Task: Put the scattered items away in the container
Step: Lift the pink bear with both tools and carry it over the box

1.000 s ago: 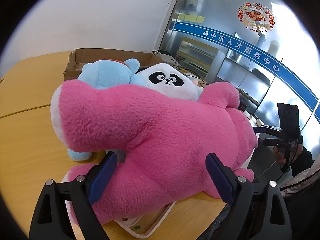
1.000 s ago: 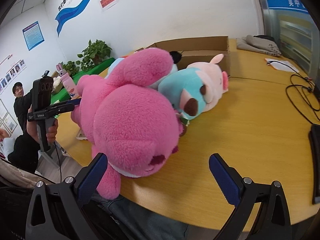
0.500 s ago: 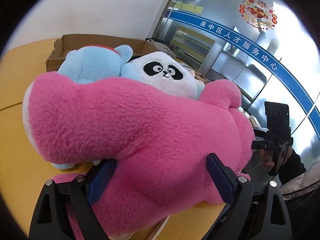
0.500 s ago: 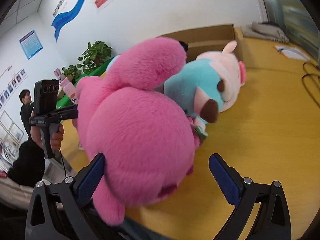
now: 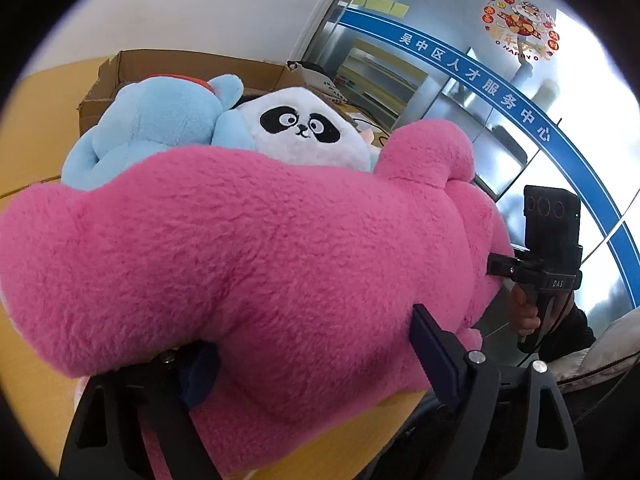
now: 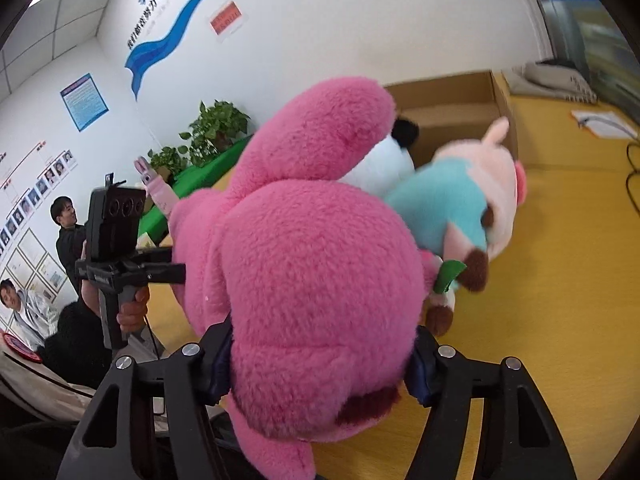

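The pink plush toy [image 5: 280,264], shaggy and thick-piled, lies across the yellow bench [image 6: 560,288] near its front edge, its long axis running crosswise in the left wrist view: a blunt limb points to the left of that picture, the rounded head end to the right. It fills both views, so its underside and most of the bench below are hidden, and its face is hard to make out apart from a dark maroon patch low in the right wrist view.

The left tool [image 5: 316,354] straddles the body, its jaws closing; the right-hand pad presses into the fur, the other is buried under the pile, so it is probably gripping already. The right tool [image 6: 320,360] is closing on the round head, both blue pads sunk into the fur.

Behind the toy sit a pale blue plush [image 5: 156,124] and a white panda plush [image 5: 308,136], partly covered. A pink and teal pig-like plush [image 6: 472,200], blurred, lies beside them. The open cardboard box [image 5: 192,68] stands farther back, its inside mostly unseen.
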A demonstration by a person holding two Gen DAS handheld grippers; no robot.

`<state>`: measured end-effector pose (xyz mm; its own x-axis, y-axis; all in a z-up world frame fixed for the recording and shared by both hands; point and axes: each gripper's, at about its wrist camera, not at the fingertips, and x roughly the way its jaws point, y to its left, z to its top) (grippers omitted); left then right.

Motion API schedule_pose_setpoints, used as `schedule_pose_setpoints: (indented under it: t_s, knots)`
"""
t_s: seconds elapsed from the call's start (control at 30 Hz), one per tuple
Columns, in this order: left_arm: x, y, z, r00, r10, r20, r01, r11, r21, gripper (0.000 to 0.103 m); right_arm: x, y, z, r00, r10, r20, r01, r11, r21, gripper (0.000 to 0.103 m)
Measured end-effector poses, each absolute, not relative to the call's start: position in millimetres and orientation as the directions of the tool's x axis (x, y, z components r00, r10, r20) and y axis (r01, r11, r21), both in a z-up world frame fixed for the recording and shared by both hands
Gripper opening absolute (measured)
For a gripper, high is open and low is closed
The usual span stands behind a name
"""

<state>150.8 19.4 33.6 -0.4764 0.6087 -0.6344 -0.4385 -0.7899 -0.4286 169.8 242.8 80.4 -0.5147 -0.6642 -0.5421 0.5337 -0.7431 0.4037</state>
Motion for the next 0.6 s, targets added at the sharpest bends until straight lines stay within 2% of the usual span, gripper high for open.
schedule_pose_setpoints:
  t_s: [0.23, 0.6]
  knots:
    - [149.3, 11.7, 97.7, -0.603, 0.559, -0.569, -0.427, -0.829, -0.361, 0.085, 155.4, 238.2, 137.0, -0.562, -0.686, -0.462, 0.6, -0.723, 0.343, 0.071]
    - [64.8, 11.8, 173.6, -0.702, 0.491, -0.516, -0.422, -0.87, -0.254, 0.085, 74.2, 225.1, 213.1, -0.604, -0.691, -0.396, 0.646, -0.716, 0.263, 0.072]
